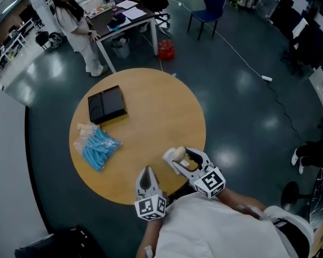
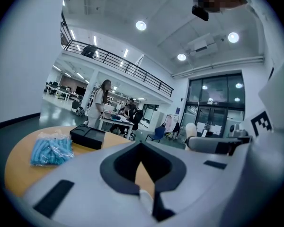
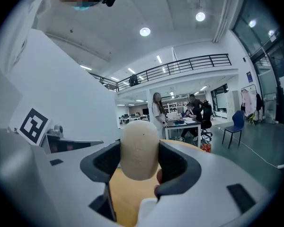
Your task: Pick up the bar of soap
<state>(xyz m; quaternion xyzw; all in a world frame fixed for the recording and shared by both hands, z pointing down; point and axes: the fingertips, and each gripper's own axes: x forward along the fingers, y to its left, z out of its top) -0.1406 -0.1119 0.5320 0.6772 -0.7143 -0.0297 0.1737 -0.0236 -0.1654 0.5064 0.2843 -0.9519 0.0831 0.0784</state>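
Note:
A cream oval bar of soap [image 3: 139,149] is clamped between the jaws of my right gripper [image 3: 141,155], lifted above the round wooden table [image 1: 151,122]. In the head view the bar of soap [image 1: 178,154] shows at the tip of the right gripper [image 1: 176,156], over the table's near right edge. My left gripper [image 1: 147,177] hovers just left of it by the table's near edge, jaws together and nothing between them. In the left gripper view the left gripper [image 2: 141,151] has its tips meeting, and the soap [image 2: 191,129] shows to its right.
A black flat box [image 1: 106,105] lies on the far left of the table, and a clear bag of blue items [image 1: 98,147] sits nearer on the left. A person in white [image 1: 75,20] stands by a desk [image 1: 124,16] beyond. A blue chair [image 1: 208,12] stands farther right.

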